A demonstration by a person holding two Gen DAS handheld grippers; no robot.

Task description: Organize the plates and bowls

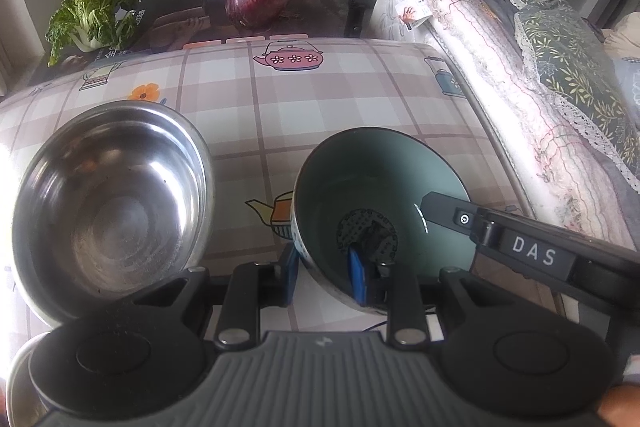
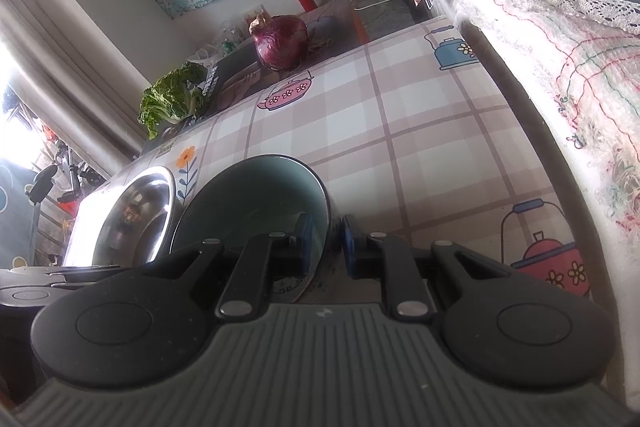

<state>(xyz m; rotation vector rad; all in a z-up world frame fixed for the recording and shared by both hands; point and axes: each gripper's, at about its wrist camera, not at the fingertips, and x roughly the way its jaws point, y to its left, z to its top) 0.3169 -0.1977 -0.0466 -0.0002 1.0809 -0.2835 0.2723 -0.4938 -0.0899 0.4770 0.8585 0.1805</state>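
While both grippers close on one item, the step in hand reads as lifting the green bowl [image 1: 380, 211] for stacking.

Item 1: green bowl, count one. Tilted on its side near the front of the table [image 1: 320, 99], mouth facing away and left. Speckled outer wall, dark patterned disc at the bottom.

Item 2: steel bowl [image 1: 112, 199], count one. Just left of the green bowl, apart from it, also tipped up. A further metal rim shows at the lower left corner; cannot tell what it is.

Plates: none visible.

Left gripper [image 1: 328, 275]: fingers narrowed on the green bowl's near wall, one blue pad inside, one outside.

Right gripper [image 2: 326, 243]: fingers likewise astride the bowl's rim, pinched onto it.

Next move, as judged: raise the green bowl and set it into the steel bowl, or the reverse; this calls for levelling it first and releasing one gripper.

Background: one purple cabbage [image 1: 256, 1], one leafy green [image 1: 92, 17].
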